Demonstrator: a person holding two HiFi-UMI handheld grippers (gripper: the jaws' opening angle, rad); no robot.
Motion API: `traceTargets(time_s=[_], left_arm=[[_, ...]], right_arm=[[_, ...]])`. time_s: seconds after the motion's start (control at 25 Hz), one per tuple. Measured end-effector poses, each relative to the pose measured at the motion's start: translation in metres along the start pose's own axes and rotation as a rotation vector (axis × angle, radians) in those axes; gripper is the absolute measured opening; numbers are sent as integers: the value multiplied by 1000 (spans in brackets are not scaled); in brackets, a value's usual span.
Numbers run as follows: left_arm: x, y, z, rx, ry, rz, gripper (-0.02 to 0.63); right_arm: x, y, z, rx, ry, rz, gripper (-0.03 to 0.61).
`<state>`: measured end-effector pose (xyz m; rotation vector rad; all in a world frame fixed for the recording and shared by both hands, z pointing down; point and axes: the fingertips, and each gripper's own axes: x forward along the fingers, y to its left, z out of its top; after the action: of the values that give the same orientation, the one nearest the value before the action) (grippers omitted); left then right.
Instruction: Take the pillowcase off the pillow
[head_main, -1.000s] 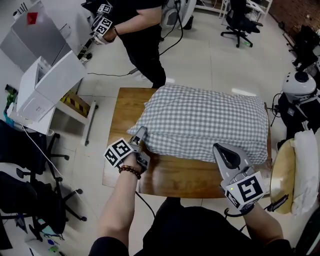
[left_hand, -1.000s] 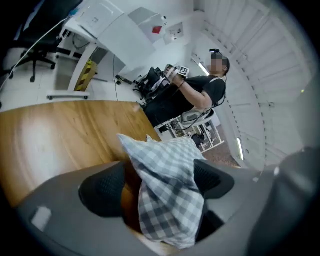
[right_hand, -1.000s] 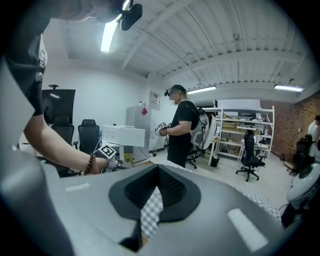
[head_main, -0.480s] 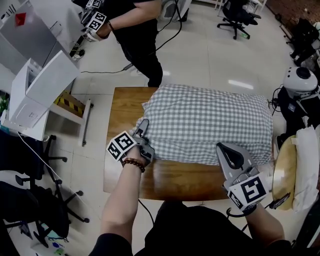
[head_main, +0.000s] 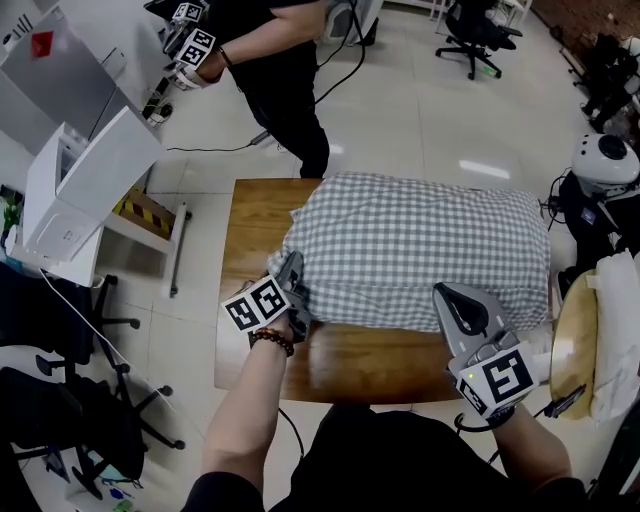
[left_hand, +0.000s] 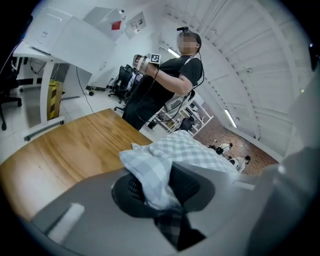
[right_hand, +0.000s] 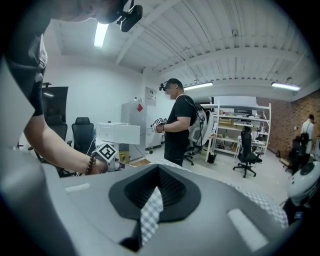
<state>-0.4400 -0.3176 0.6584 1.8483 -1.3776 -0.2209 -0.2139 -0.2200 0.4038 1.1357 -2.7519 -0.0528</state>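
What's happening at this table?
A person holding a gripper in each hand is working on a checked pillowcase on a wooden table. The left gripper has just been closing its jaws, with the case's near left corner between them; the right gripper is shut on a pinch of fabric along the near edge. The case is not yet pulled off.

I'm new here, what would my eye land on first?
A big grey-checked pillow covers most of the wooden table. At its near edge the left gripper has just been closing its jaws on a pillowcase corner, and the right gripper is shut on a pinch of it. Another person stands beyond.
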Motion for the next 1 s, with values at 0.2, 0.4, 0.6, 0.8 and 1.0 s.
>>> traceTargets(time_s=[0.2,0.4,0.6,0.8,1.0], left_arm=[[-7,0,-4,136,31,42,20],[-12,-12,6,255,45,50,9],[-14,-14,7,393,68,80,8],[-21,-18,5,525,83,110,6],[-26,-16,1,614,101,125,6]], right_arm=[[-6,3,-2,-3,0,-14,0],[-13,2,3,-10,3,-38,0],[-23,-3,0,-14,7,-76,0],[-46,-13,3,-21,10,-121,0],[-71,-30,-8,-53,30,-185,0]])
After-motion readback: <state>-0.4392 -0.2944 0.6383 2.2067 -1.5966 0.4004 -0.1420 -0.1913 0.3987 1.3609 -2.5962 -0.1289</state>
